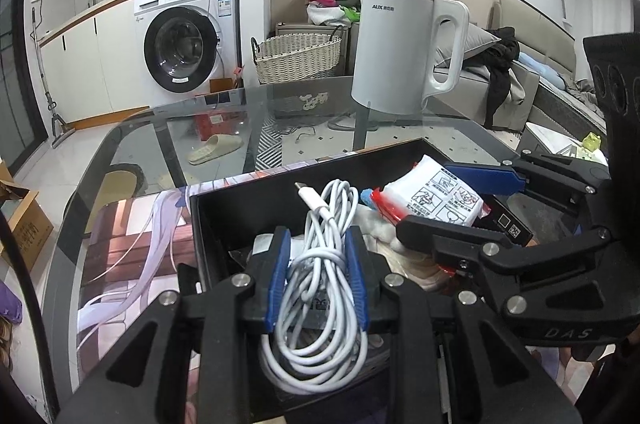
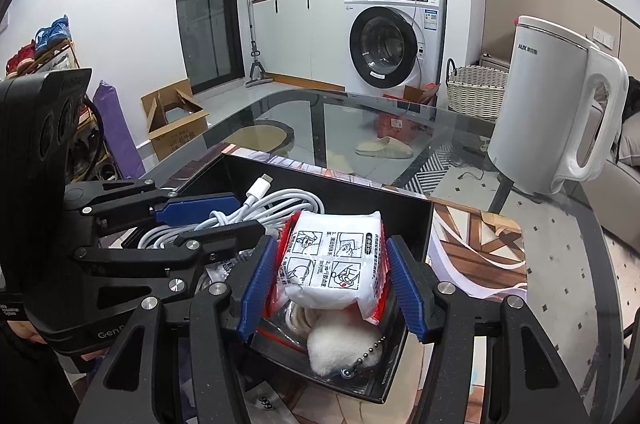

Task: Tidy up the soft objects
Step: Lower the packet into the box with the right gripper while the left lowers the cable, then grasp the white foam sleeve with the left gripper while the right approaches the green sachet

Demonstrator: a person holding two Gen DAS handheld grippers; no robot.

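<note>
Glass table point(image 1: 160, 144), white kettle point(image 1: 404, 52)

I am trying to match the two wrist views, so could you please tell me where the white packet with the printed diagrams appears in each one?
Left wrist view: the white packet sits right of centre, over the black box, between the right gripper's fingers.
Right wrist view: the packet is at lower centre, between the blue pads of that gripper.
Shared landmark: the white kettle on the glass table.
</note>
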